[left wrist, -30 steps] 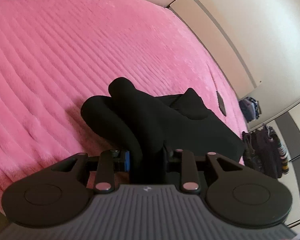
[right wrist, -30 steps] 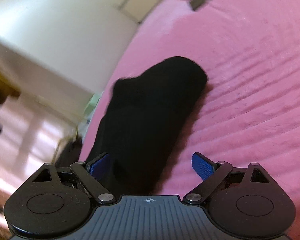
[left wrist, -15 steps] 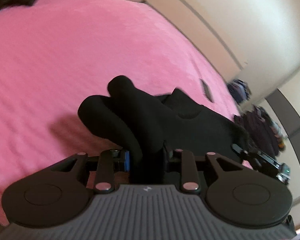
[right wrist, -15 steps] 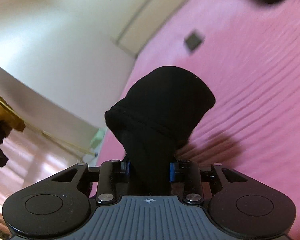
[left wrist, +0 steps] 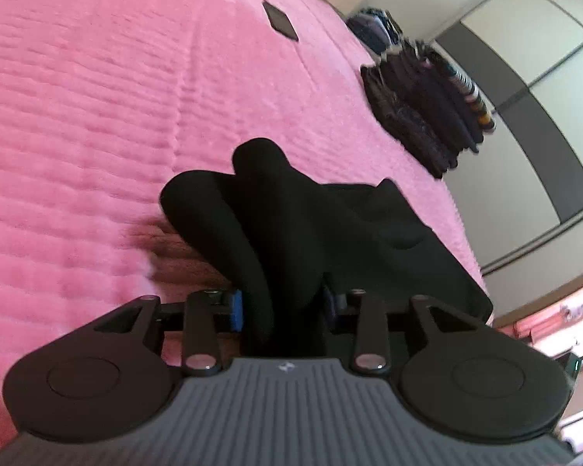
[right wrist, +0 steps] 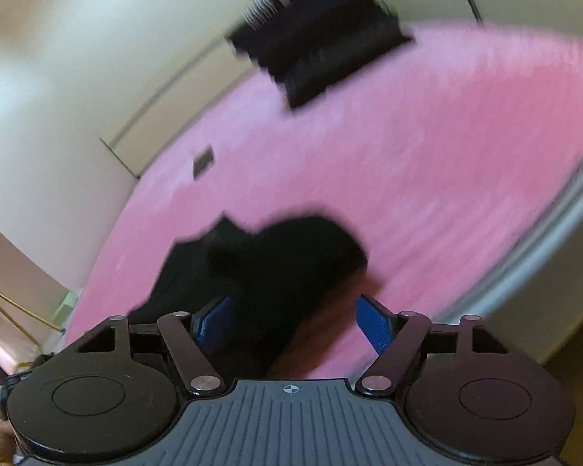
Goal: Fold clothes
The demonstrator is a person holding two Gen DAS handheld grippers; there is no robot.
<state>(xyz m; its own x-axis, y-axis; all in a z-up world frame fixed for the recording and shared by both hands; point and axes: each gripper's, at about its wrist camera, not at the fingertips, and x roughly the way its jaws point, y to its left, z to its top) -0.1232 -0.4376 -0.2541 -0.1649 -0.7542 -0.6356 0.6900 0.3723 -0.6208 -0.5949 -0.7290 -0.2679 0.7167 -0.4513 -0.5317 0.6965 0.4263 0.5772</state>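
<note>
A black garment lies bunched on the pink bedspread. My left gripper is shut on a thick fold of it, with the cloth rising between the blue pads. In the right wrist view the same black garment lies in front of my right gripper, which is open. The cloth sits against the left blue pad; the right pad stands apart from it. That view is blurred by motion.
A stack of folded dark clothes sits near the bed's far right edge and shows in the right wrist view. A small dark flat object lies on the bedspread. Wardrobe doors stand beyond the bed.
My right gripper shut on the garment half a second ago and has now opened and let it go. Both views have swung toward the clothes stack. The left grip is unchanged.
</note>
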